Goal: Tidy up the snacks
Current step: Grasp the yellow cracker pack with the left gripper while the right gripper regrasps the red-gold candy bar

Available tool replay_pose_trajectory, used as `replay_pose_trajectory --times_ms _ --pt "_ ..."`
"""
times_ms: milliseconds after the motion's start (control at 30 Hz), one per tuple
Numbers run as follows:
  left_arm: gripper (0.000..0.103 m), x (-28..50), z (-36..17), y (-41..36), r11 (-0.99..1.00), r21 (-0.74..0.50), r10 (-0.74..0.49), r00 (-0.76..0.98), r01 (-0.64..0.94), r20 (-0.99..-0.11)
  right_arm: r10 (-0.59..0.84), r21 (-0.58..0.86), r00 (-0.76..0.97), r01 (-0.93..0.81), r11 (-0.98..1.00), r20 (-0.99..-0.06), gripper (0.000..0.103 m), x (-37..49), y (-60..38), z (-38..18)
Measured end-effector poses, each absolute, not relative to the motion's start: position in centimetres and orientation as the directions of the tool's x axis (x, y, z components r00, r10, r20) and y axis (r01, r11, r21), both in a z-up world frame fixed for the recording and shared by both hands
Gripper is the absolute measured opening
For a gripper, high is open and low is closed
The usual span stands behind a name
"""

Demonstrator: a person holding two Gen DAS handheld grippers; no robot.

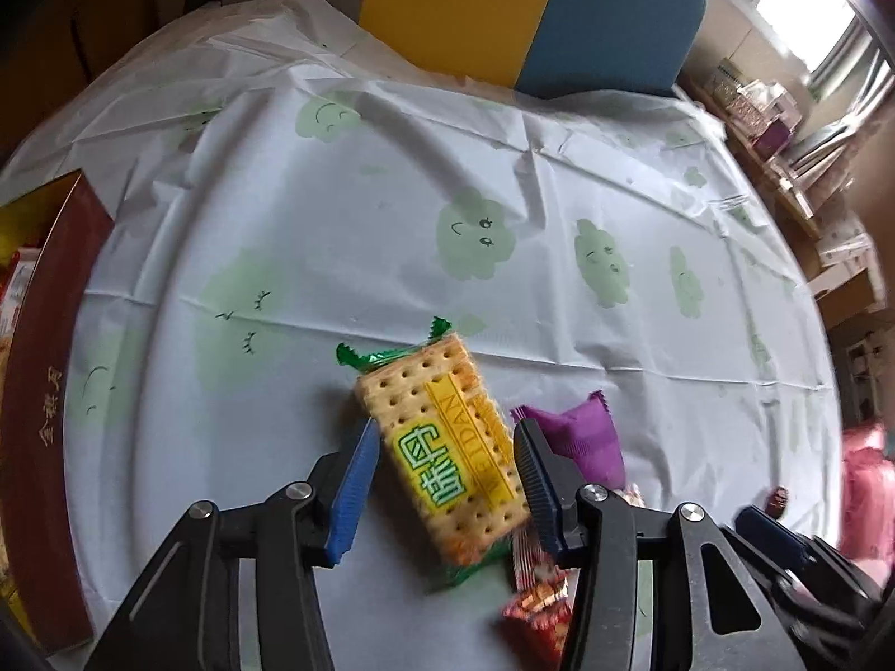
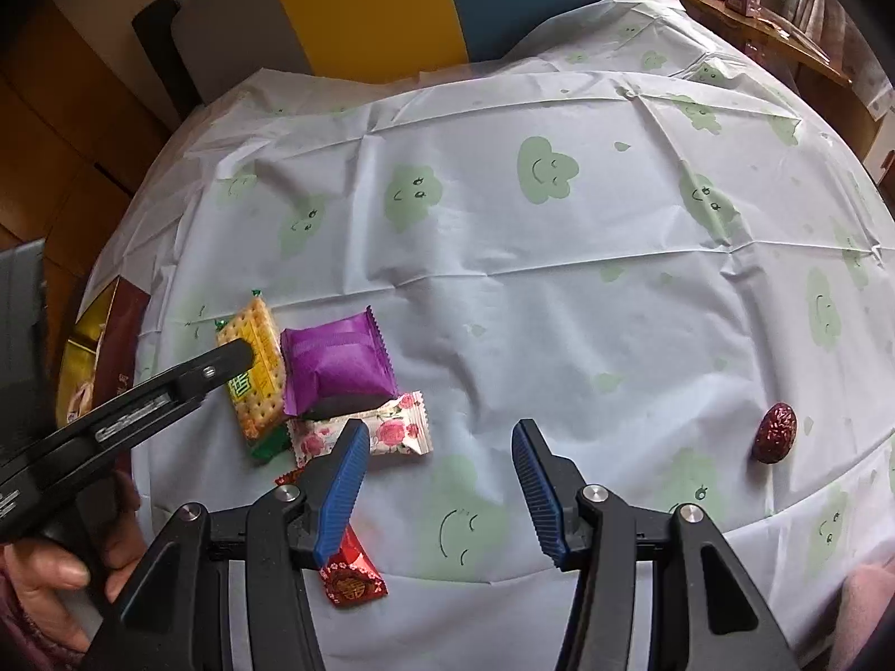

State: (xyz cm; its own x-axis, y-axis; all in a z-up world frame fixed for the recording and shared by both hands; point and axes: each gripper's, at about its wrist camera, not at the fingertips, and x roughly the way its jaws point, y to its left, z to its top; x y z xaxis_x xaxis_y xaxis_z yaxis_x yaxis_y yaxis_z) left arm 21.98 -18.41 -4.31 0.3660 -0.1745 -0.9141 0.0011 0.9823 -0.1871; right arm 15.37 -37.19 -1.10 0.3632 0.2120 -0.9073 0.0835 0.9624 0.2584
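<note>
The left tongs [image 1: 444, 481] stood spread on either side of the cracker packet [image 1: 444, 450], pads near its edges but not clearly touching, low over the desk [image 1: 559, 307]. Beside the packet lay a purple pouch [image 2: 335, 363]. The right tongs [image 2: 442, 483] hung spread and empty above the cloth, a red date [image 2: 775, 431] well apart.

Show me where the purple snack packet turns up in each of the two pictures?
Left wrist: purple packet low and right of centre, just behind the right finger.
Right wrist: purple packet left of centre.
Shared landmark: the cracker packet right beside it.
</note>
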Motion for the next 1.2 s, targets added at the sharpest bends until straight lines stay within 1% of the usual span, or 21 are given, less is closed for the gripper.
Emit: replay_pose_trajectory --times_ms 67,100,133,200,333,567,667,800,933,1000,1133,1167,1200 --pt "0.058 22.2 -4.8 -18.6 0.987 -0.163 -0.151 0.365 -0.002 -0.919 0.214 0.262 0.365 0.085 0.961 -0.906 0.054 15.7 -37.0 -1.3" --pt "0.062 22.3 -5.2 -18.6 0.987 -0.162 -0.149 0.363 -0.005 -0.92 0.213 0.261 0.367 0.088 0.961 -0.905 0.054 15.7 -37.0 -1.3" --pt "0.064 22.4 -5.4 -18.5 0.985 -0.171 -0.155 0.368 -0.011 -0.917 0.211 0.261 0.37 0.091 0.961 -0.905 0.054 15.8 -37.1 -1.2" --pt "0.064 22.2 -5.5 -18.0 0.981 -0.191 -0.175 0.374 -0.006 -0.911 0.215 0.267 0.37 0.094 0.959 -0.904 0.054 15.8 -37.2 -1.2" --pt "0.064 21.9 -5.2 -17.0 0.984 -0.169 -0.18 0.381 0.064 -0.907 0.202 0.25 0.358 0.09 0.964 -0.911 0.054 16.0 -37.0 -1.5" --pt "0.064 20.9 -5.1 -13.5 0.978 -0.164 -0.202 0.376 0.131 -0.904 0.171 0.21 0.335 0.083 0.974 -0.927 0.054 16.1 -36.6 -2.1" --pt "0.063 20.6 -5.0 -11.8 0.973 -0.202 -0.228 0.349 0.11 -0.909 0.161 0.198 0.329 0.083 0.977 -0.931 0.054 16.1 -36.4 -2.4" --pt "0.064 20.9 -4.9 -10.2 0.965 -0.263 -0.255 0.326 0.018 -0.91 0.144 0.181 0.318 0.089 0.979 -0.937 0.054 16.2 -36.4 -2.7" --pt "0.066 20.5 -4.0 -11.0 0.957 -0.289 -0.267 0.332 -0.017 -0.904 0.133 0.169 0.31 0.092 0.981 -0.941 0.054 16.2 -36.4 -2.9" --pt "0.068 20.5 -3.9 -12.1 0.965 -0.258 -0.231 0.338 -0.036 -0.912 0.134 0.169 0.309 0.09 0.982 -0.942 0.054 16.2 -36.4 -2.9" --pt "0.068 20.7 -4.6 -14.0 0.986 -0.162 -0.139 0.347 -0.039 -0.927 0.137 0.173 0.314 0.089 0.981 -0.94 0.054 16.1 -36.4 -2.8" --pt "0.068 20.7 -5.0 -14.2 0.99 -0.137 -0.116 0.347 -0.037 -0.931 0.139 0.175 0.315 0.089 0.981 -0.939 0.054 16.1 -36.4 -2.8" --pt "0.065 20.6 -5.3 -14.3 0.992 -0.124 -0.106 0.347 -0.031 -0.932 0.141 0.176 0.315 0.087 0.98 -0.938 0.054 16.1 -36.4 -2.8"
